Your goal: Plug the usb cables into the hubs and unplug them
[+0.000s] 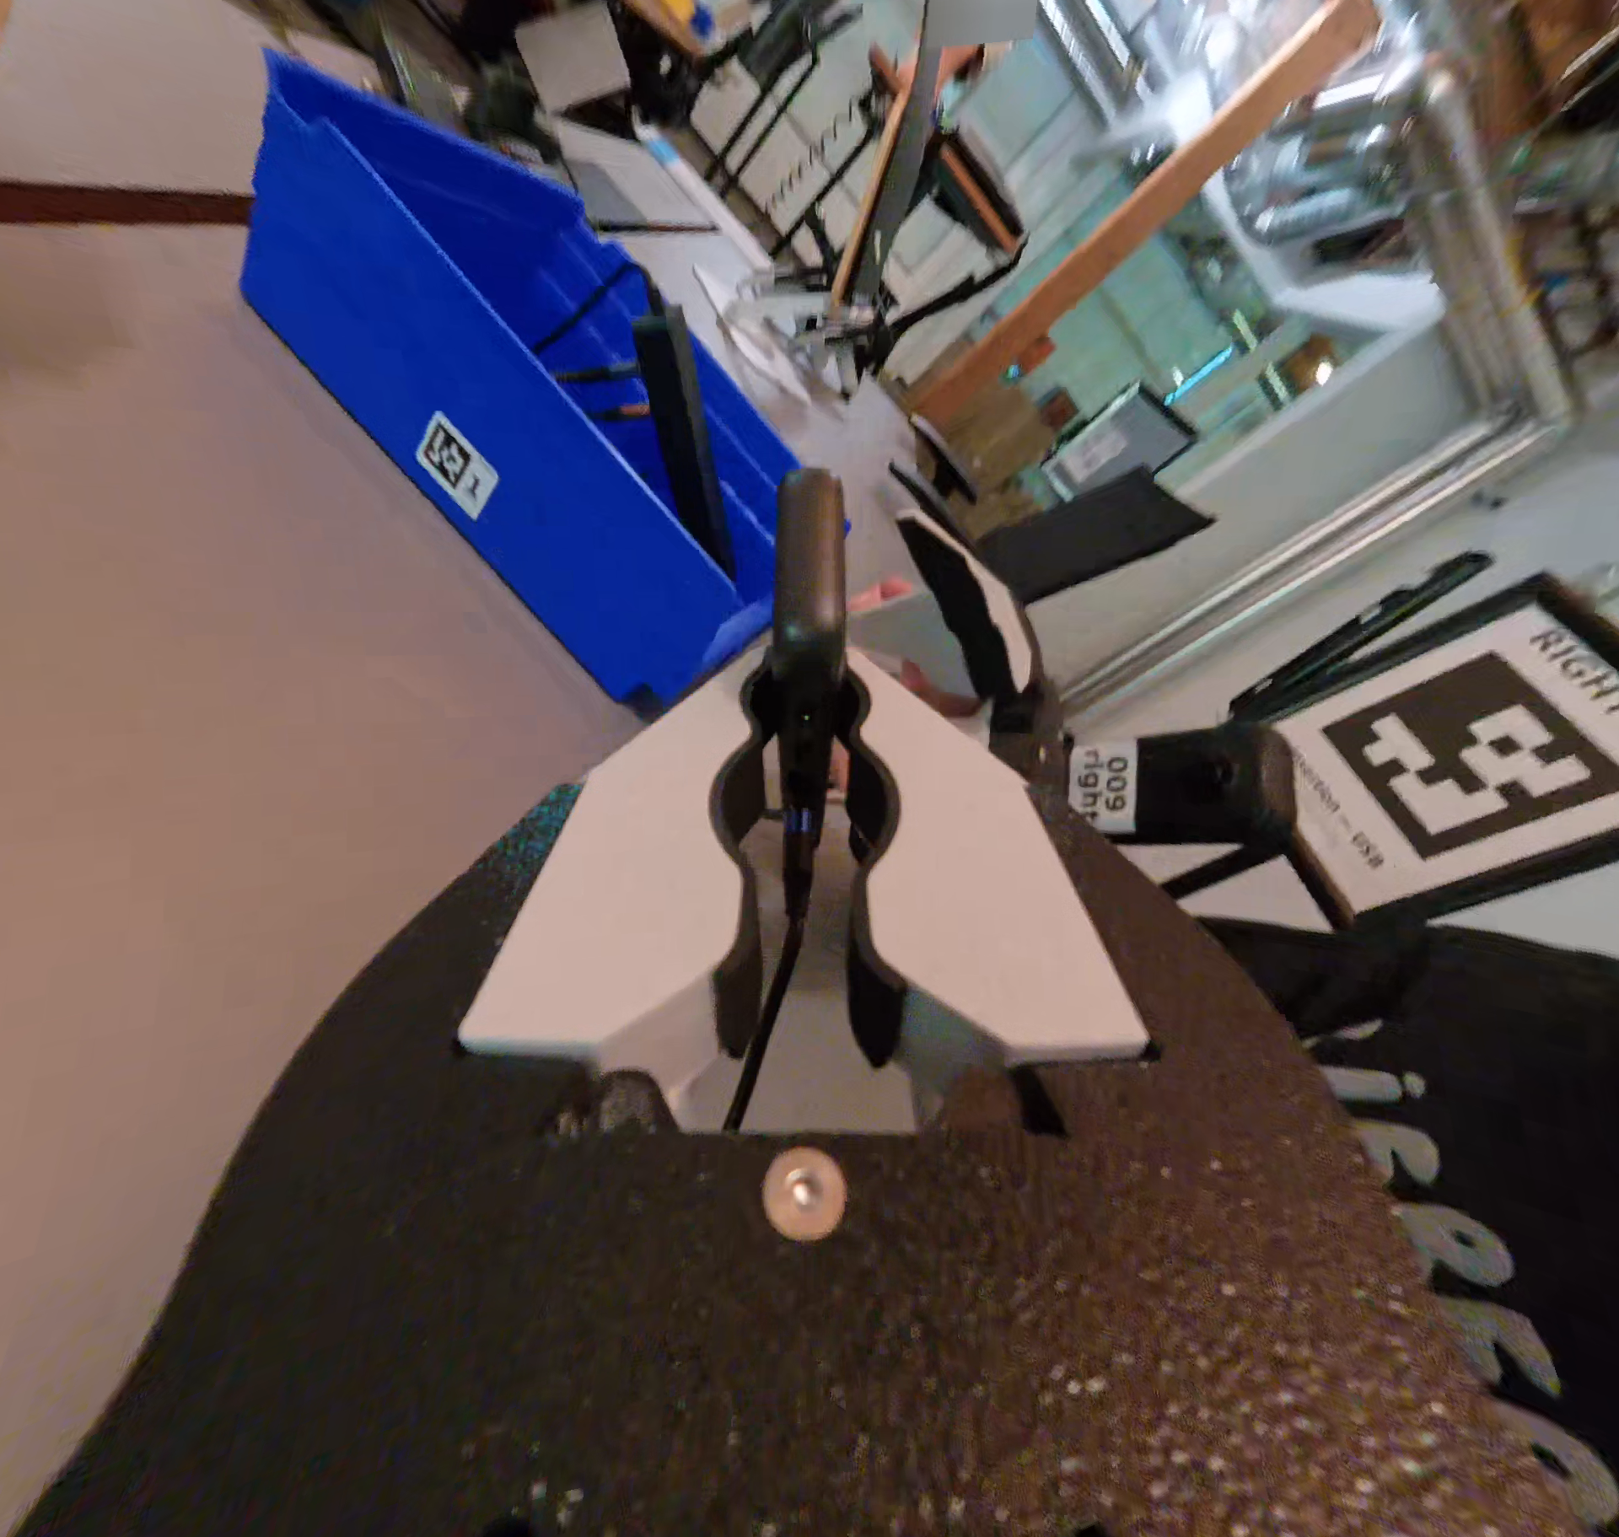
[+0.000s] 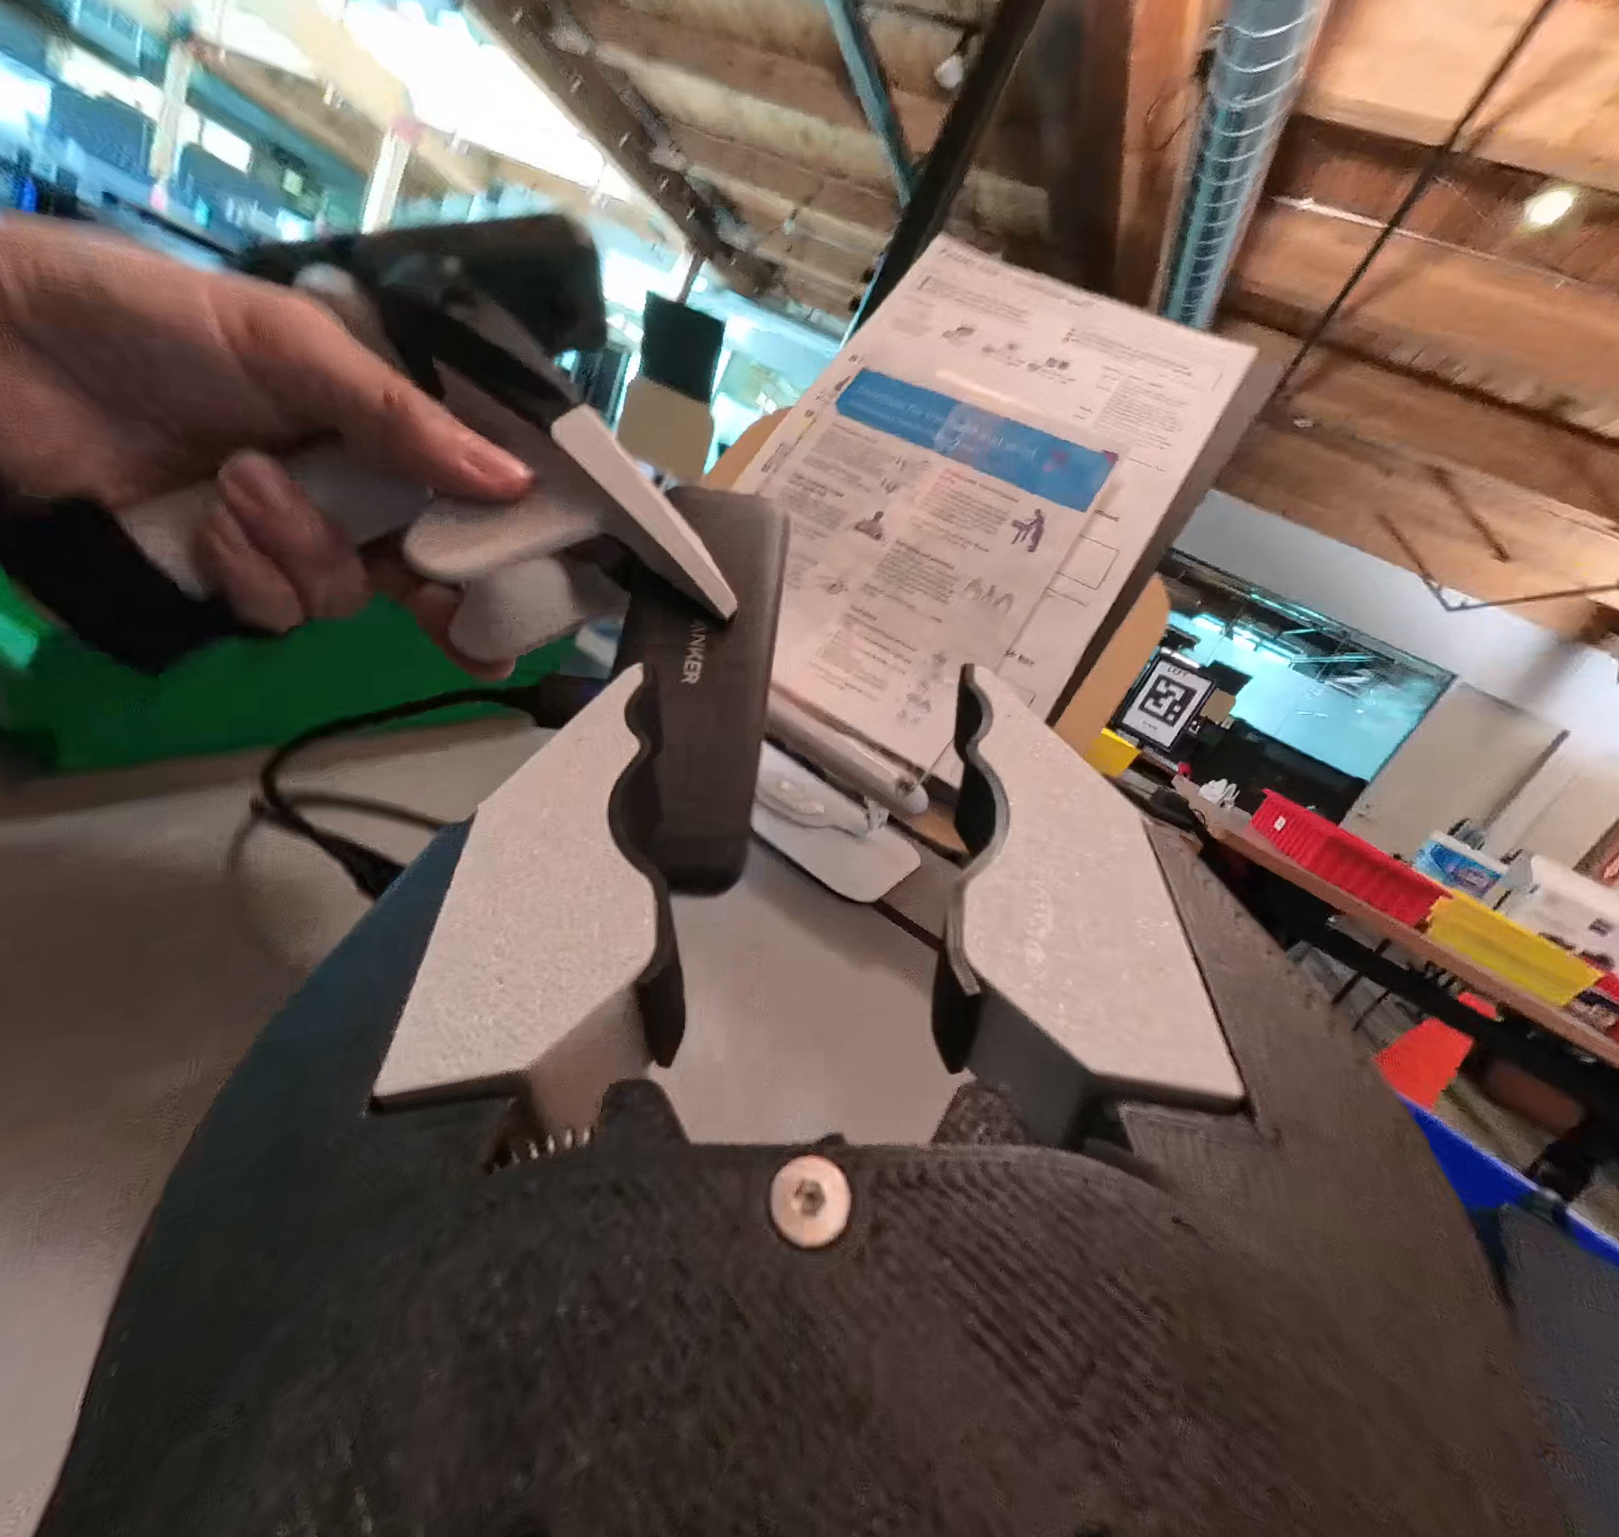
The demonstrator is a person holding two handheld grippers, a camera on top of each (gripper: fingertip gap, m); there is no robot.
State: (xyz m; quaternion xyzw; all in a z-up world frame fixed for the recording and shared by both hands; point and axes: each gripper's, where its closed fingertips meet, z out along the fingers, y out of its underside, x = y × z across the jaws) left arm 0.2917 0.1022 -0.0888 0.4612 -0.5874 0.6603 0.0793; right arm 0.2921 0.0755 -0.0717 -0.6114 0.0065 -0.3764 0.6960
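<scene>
While the left gripper pinches the dark hub upright above the table, beyond the blue bin's near corner, its cable trailing back; the right gripper gapes empty beside it; judging by this, a plug must next be fetched and aligned.

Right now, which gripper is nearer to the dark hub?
Left. The left gripper is shut on the hub, which sticks out past its fingertips. The right gripper is open just beside the hub, not clamping it.
</scene>
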